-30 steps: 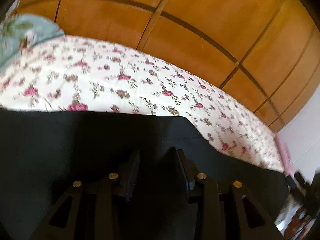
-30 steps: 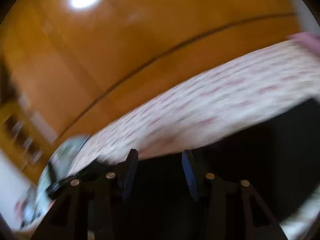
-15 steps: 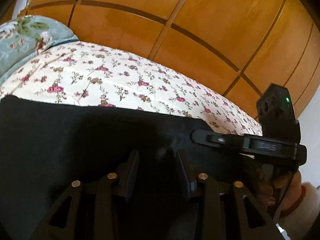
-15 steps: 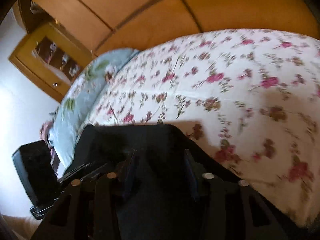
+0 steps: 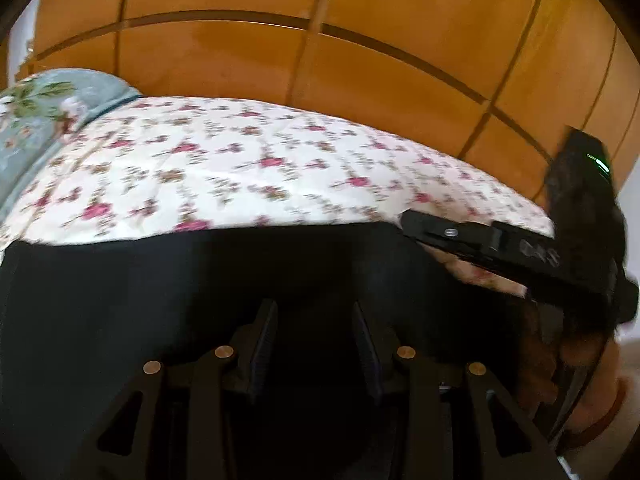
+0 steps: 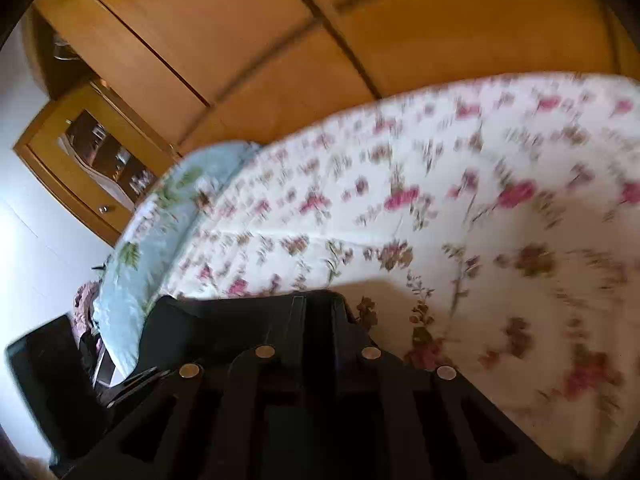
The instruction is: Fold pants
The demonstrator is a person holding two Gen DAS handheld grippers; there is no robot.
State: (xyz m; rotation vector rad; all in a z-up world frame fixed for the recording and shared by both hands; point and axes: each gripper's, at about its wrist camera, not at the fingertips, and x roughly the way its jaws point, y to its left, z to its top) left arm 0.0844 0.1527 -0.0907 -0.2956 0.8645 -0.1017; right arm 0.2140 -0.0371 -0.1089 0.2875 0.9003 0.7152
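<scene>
On the floral bed (image 5: 248,168) the black pants (image 5: 160,280) lie along its near edge: my right claw (image 6: 318,320), opening, pinches their corner; my left claw (image 5: 314,340) gapes above the cloth.

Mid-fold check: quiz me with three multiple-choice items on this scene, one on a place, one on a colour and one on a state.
1. In the left wrist view, where is the pale blue-green floral pillow?
A. At the left end of the bed
B. At the right end of the bed
C. On top of the pants

2. What colour are the flowers on the white floral bedspread?
A. Blue
B. Yellow
C. Pink

3. How are the black pants lying?
A. Rolled into a ball
B. Spread out on the bedspread
C. Hung on a hanger

Answers:
1. A: the pillow sits at the left edge of that view.
2. C: pink blooms dot the white cloth.
3. B: the dark cloth lies broad, with a long straight edge.
</scene>
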